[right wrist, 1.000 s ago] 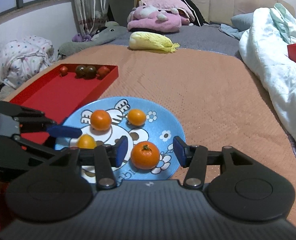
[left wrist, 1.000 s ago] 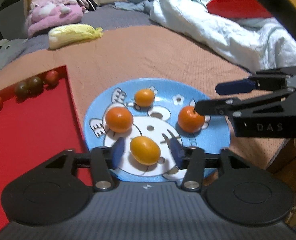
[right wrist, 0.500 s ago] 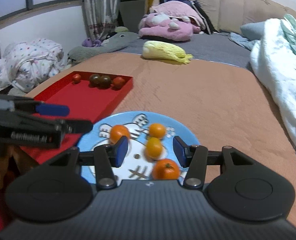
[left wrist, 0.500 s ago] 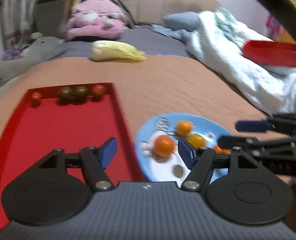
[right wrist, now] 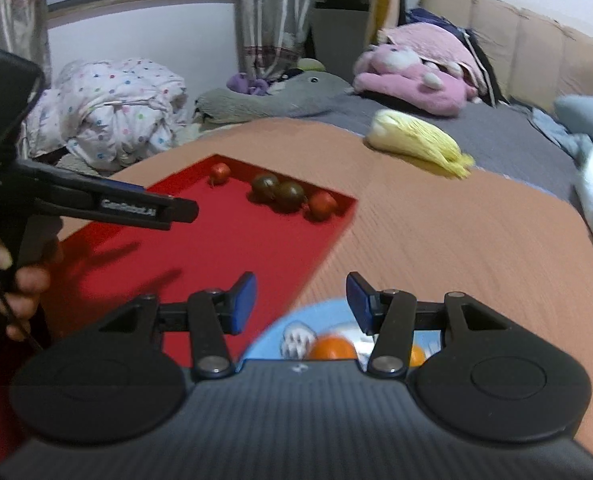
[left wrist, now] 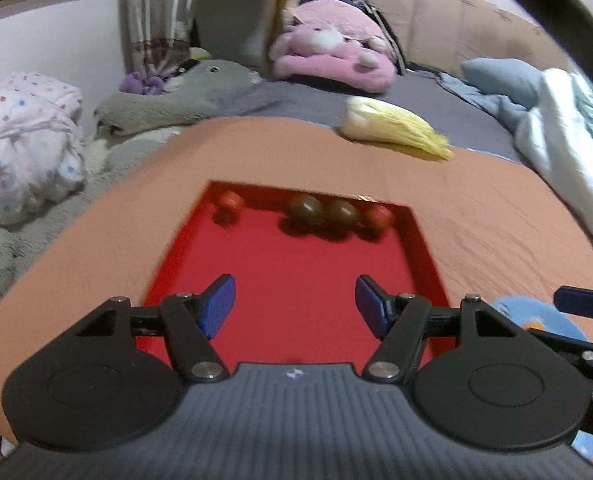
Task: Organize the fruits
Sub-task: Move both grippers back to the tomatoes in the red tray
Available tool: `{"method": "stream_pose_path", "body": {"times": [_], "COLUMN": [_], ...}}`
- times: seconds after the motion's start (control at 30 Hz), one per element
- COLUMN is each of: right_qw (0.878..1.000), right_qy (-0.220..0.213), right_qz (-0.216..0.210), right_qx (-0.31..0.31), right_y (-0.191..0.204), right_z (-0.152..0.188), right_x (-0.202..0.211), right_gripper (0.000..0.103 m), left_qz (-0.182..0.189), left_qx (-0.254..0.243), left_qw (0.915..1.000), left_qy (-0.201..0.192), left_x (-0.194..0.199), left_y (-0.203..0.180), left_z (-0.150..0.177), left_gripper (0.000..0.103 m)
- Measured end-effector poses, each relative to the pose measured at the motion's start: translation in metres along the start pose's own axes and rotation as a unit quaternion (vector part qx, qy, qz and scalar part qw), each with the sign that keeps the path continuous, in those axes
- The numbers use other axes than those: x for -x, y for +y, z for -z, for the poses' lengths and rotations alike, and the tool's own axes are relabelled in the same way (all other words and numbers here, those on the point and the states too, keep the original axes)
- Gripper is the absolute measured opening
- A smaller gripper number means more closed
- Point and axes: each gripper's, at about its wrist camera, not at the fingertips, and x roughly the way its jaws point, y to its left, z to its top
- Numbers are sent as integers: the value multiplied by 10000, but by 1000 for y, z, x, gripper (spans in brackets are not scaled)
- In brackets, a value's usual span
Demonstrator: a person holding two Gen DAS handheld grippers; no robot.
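A red tray (left wrist: 296, 256) lies on the orange blanket, with two red tomatoes (left wrist: 229, 200) (left wrist: 378, 216) and two dark ones (left wrist: 304, 208) along its far wall. My left gripper (left wrist: 294, 292) hangs open over the tray's bare floor, nothing between its blue pads. My right gripper (right wrist: 300, 288) is open and empty too, above the edge where the tray (right wrist: 224, 240) meets the blue cartoon plate (right wrist: 316, 312). Two oranges (right wrist: 332, 349) (right wrist: 416, 354) on that plate peek out from behind the gripper body. The plate (left wrist: 516, 312) shows only as a sliver in the left wrist view.
A pale napa cabbage (left wrist: 392, 132) lies beyond the tray. Pink plush (left wrist: 332, 56) and grey plush (left wrist: 200, 92) sit at the back, a white duvet (left wrist: 576, 140) on the right, spotted bedding (right wrist: 108, 112) on the left. A hand (right wrist: 24, 284) holds the left gripper.
Both grippers have swung left and lifted, from over the plate toward the red tray. The left jaws stand wider than a second ago. The fruit has stayed in place.
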Motion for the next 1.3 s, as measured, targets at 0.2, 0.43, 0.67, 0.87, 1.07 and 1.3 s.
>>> {"method": "stream_pose_path", "body": {"times": [0.2,0.43,0.67,0.87,1.07,1.3], "right_qw": [9996,9977,9943,9916,9908,9905], "right_qy": [132,522,991,1226,1256,1190], "right_qz": [-47,59,179,232,340,376], "right_qx": [261,419,348,347,363,574], "right_y": [8,4,-8,-10,-8,-4], "right_z": [-32,-58,-67,-65,-67,-68], "right_x": [-44,-108,-165,-193,-209,-209], "right_gripper": [51,51,47,44,44,36], "left_qz": [-75,-49,-61,-78,34,270], "left_qx": [132,227,255,603,739,588], "left_qw": [9999,9995,9988,9965,9946,9951], "left_qy": [-18,208,415,582,730,742], "left_x": [-31,-73,-108,-124,-128,-131], "left_y": [16,13,17,45,46,35], "left_z": [-27,-40,-49,-56,-53,-50], "left_gripper": [71,71,71,71,71,71]}}
